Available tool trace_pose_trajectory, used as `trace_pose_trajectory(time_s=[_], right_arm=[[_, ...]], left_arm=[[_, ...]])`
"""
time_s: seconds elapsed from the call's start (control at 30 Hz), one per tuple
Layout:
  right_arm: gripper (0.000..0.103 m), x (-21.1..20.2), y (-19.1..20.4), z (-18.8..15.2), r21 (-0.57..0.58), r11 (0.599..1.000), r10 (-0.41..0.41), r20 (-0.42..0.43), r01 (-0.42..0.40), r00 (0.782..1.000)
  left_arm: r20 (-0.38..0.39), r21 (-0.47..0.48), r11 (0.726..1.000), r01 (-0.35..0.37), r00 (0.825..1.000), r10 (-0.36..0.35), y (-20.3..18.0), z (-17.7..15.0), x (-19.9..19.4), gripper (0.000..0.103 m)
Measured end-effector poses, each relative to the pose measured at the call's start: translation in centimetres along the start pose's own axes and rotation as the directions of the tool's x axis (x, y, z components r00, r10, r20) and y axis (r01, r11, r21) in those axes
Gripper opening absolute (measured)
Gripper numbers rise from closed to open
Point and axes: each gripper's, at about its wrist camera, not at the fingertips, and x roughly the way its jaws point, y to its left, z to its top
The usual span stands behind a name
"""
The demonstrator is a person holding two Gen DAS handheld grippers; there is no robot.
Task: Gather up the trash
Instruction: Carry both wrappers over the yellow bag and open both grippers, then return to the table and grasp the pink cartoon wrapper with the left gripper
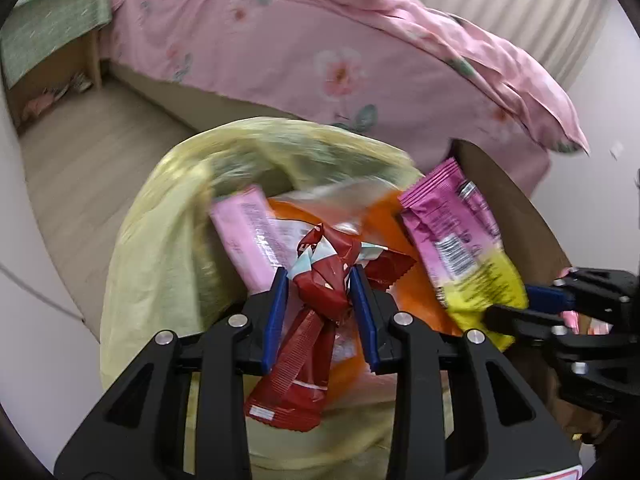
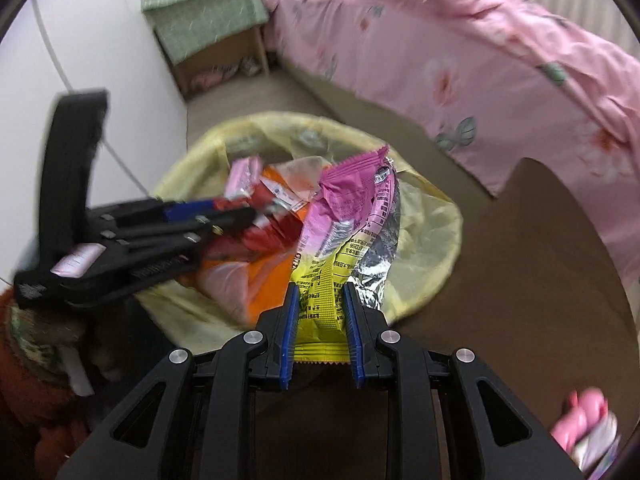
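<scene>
My left gripper [image 1: 320, 280] clamped on red wrapper [image 1: 316, 312], my right gripper [image 2: 320, 300] clamped on pink-yellow wrapper [image 2: 340, 248], both over yellow-lined bin [image 2: 424, 240] holding orange packet [image 1: 380, 224], beside bed [image 1: 300, 40].

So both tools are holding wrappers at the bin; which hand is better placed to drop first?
Left, probably. The left tool holds the red wrapper right above the trash inside the yellow-lined bin. The right tool holds the pink-and-yellow wrapper nearer the bin's rim, though also over the opening.
</scene>
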Motion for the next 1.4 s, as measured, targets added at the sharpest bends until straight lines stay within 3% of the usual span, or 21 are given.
trace_pose_trajectory(time_s=[0.17, 0.3, 0.7, 0.77, 0.83, 0.97, 1.17, 1.4], right_arm=[[0.021, 5.1, -0.2, 2.8, -0.015, 0.999, 0.048, -0.095, -0.049, 0.994], [0.021, 6.3, -0.6, 2.9, -0.002, 0.997, 0.073, -0.127, -0.074, 0.989], [0.022, 2.7, -0.6, 1.4, 0.005, 0.997, 0.074, -0.013, -0.074, 0.997], [0.024, 2.3, -0.6, 1.3, 0.017, 0.998, 0.066, 0.002, -0.066, 0.998], [0.028, 1.5, -0.5, 0.9, 0.036, 0.997, 0.062, 0.017, -0.063, 0.998], [0.040, 0.0, -0.6, 0.4, 0.069, 0.995, 0.067, 0.060, -0.071, 0.996], [0.040, -5.2, -0.7, -2.9, 0.127, 0.992, -0.044, 0.191, 0.020, 0.981], [0.041, -14.2, -2.6, -12.1, 0.277, 0.949, -0.242, 0.327, 0.152, 0.913]], left_arm=[[0.043, -0.038, 0.999, -0.026, 0.999, 0.027, 1.0, 0.1, -0.4, 0.031], [0.044, -0.058, 0.998, -0.040, 0.998, 0.043, 1.9, 0.4, 0.1, 0.031], [0.060, -0.087, 0.996, -0.008, 0.998, 0.013, 2.2, 0.6, -0.6, 0.031], [0.076, -0.103, 0.995, 0.006, 0.997, 0.002, 2.5, 0.8, -1.2, 0.035], [0.105, -0.125, 0.992, 0.031, 0.994, -0.017, 2.8, 1.0, -2.0, 0.049], [0.151, -0.134, 0.991, 0.027, 0.989, -0.006, 2.8, 1.4, -3.5, 0.055], [0.197, -0.122, 0.992, 0.029, 0.980, -0.004, 1.4, 1.4, -5.8, 0.057], [0.220, 0.063, 0.993, 0.100, 0.969, -0.112, -4.6, 0.4, -8.0, 0.057]])
